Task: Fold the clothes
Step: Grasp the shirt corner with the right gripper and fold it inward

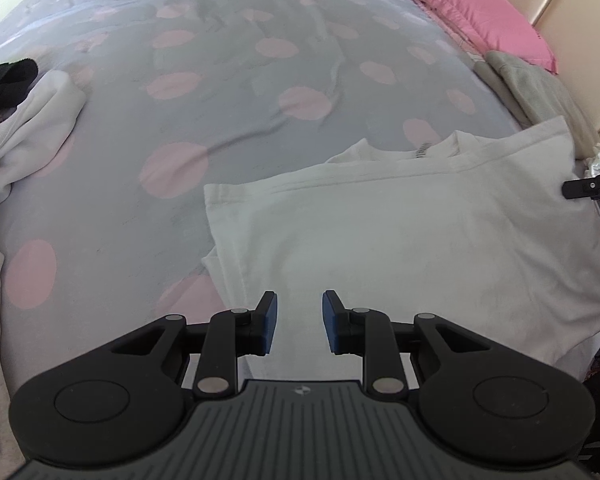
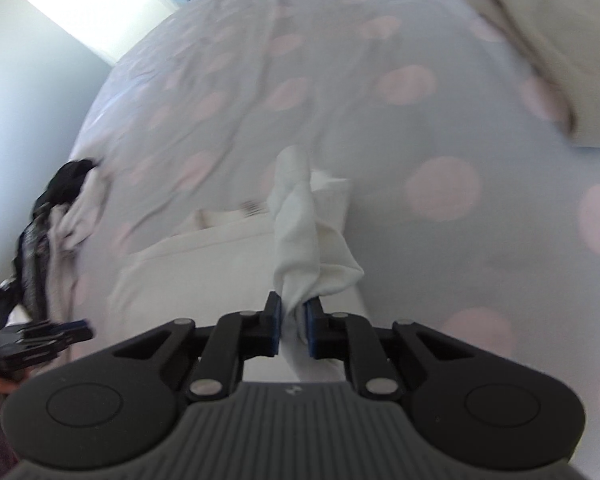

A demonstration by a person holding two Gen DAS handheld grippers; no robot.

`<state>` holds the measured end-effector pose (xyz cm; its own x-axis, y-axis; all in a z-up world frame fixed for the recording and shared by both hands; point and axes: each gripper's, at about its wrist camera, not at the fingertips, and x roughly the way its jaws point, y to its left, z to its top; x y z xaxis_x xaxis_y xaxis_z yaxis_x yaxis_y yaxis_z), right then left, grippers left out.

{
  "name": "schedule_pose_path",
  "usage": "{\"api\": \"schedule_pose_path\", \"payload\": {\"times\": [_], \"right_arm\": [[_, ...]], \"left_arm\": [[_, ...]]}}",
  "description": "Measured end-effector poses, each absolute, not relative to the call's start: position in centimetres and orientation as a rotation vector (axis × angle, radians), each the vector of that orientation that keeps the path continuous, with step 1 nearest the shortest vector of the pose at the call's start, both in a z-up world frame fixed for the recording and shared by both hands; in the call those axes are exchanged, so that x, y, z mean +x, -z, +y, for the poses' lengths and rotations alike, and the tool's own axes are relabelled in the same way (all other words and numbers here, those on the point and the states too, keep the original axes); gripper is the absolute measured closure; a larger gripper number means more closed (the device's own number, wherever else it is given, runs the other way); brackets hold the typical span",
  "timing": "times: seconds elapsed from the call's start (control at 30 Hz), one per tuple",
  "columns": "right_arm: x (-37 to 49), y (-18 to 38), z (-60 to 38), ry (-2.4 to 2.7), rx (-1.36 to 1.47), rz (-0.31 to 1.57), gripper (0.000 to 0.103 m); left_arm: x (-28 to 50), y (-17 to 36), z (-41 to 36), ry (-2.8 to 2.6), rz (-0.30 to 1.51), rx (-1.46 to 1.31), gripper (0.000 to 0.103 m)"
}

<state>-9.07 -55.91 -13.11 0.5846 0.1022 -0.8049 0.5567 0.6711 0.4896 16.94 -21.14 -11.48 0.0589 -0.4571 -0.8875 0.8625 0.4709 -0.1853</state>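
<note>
Bed: a grey bedspread [image 1: 228, 128] with pale pink dots is covering it, creased here and there.
White T-shirt [image 1: 400, 232]: it is lying flat on the near right part of the bedspread, collar pointing away toward the far side, one short sleeve spreading out to the left.
Left gripper [image 1: 299, 322]: it is hovering over the lower part of the T-shirt with its blue pads standing apart — nothing is sitting between them.
Right gripper [image 2: 294, 328]: its jaws are pinching a bunched fold of the white T-shirt [image 2: 312, 240], and the cloth is rising from the pads in a twisted ridge above the rest of the shirt; this view is blurring with motion.
Right gripper as seen from the left wrist: only its dark tip [image 1: 592, 186] is showing at the right edge, at the shirt's far sleeve.
Clothes pile [image 1: 24, 132]: white and black garments are lying crumpled at the left edge of the bed, well apart from the T-shirt.
Pink pillow [image 1: 472, 4]: it is resting at the head of the bed against a beige padded headboard [image 1: 572, 0].
Grey-beige cloth [image 1: 536, 84]: it is lying folded just below the pillow, near the shirt's far corner.
</note>
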Motion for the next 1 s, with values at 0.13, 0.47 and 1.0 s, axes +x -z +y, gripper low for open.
{"api": "schedule_pose_path", "payload": {"times": [0.13, 0.47, 1.0], "right_arm": [[-6.1, 12.5, -52.0, 0.218, 0.835, 0.949, 0.089], [3.3, 12.9, -42.9, 0.019, 0.86, 0.986, 0.09], [12.4, 21.5, -37.7, 0.046, 0.926, 1.11, 0.089]], "left_arm": [[16.4, 11.2, -21.1, 1.082, 1.094, 0.448, 0.08], [17.1, 11.4, -21.5, 1.068, 1.107, 0.432, 0.08], [20.0, 13.2, -19.6, 0.958, 1.167, 0.42, 0.08]]}}
